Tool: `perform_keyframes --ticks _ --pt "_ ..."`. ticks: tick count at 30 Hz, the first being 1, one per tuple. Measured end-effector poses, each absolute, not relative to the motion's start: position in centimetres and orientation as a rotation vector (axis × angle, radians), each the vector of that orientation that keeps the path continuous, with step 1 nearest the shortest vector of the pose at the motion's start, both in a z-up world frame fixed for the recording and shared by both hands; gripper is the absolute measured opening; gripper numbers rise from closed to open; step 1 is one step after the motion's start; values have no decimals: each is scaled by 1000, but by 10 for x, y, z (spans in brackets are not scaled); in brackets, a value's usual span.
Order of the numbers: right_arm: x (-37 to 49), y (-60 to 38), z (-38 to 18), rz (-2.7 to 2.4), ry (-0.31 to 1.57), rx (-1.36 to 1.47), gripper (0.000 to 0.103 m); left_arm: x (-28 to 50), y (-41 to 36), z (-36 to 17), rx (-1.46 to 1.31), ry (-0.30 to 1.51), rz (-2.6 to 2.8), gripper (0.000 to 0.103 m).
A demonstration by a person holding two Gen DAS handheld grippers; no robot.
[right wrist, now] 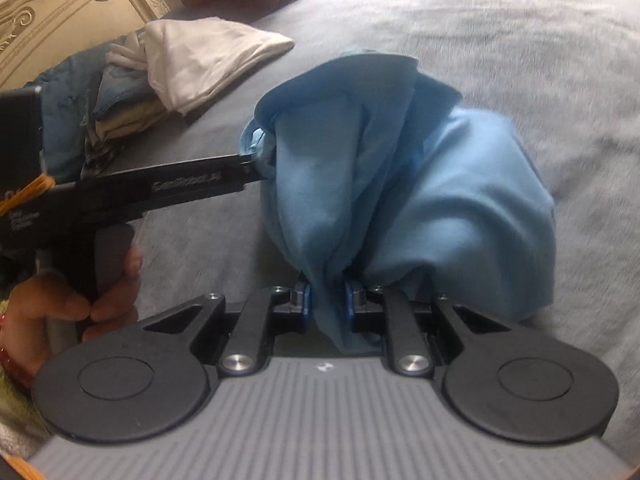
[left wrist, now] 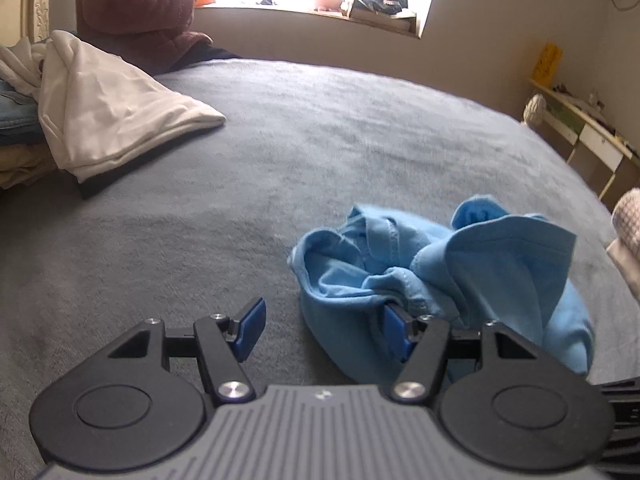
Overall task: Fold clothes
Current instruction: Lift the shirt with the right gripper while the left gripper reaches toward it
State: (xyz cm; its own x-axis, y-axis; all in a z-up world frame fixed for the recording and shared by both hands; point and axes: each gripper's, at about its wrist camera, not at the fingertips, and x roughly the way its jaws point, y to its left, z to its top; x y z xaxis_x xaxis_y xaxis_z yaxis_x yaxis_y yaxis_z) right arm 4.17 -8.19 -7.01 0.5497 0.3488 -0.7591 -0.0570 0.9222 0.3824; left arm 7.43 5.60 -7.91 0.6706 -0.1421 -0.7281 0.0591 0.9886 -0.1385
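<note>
A crumpled light-blue garment (left wrist: pixel 460 264) lies bunched on the grey bedspread (left wrist: pixel 280 140). My left gripper (left wrist: pixel 324 330) is open at the bundle's left edge. Its right finger (left wrist: pixel 394 332) is tucked under a fold, while its left finger (left wrist: pixel 252 328) stands over bare bedspread. In the right wrist view the garment (right wrist: pixel 400 168) rises in a gathered heap. My right gripper (right wrist: pixel 327 300) is shut on a pinched fold of the cloth, which hangs down between the pads. The left gripper (right wrist: pixel 256 166) reaches in from the left and touches the bundle's side, held by a hand (right wrist: pixel 72 300).
A folded white garment (left wrist: pixel 112 116) tops a stack of clothes (right wrist: pixel 120 116) at the left by a cream headboard (right wrist: pixel 72 8). A person in a dark red jacket (left wrist: pixel 136 4) sits at the bed's far edge below a bright window. A low shelf (left wrist: pixel 580 132) stands at the right.
</note>
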Motion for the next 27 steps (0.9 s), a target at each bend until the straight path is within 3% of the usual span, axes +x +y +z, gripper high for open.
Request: perform_keyframes --ticks 7,12,16,20,24,27 --pt "23 -86 -76 274 1040 373 21 74 54 -95 -85 884 -113 63" --pt "17 -101 -50 281 923 376 25 72 51 -101 -67 900 -113 63" --pt "35 -106 -23 285 790 313 50 71 49 -105 -52 910 -110 64" --pt "69 -105 -10 259 718 269 62 69 49 -106 -36 910 -113 64" --pt "106 -112 -11 236 707 312 65 68 48 -107 -26 913 -116 65" --pt "134 -117 -30 207 824 359 63 68 48 -107 -19 913 -124 65"
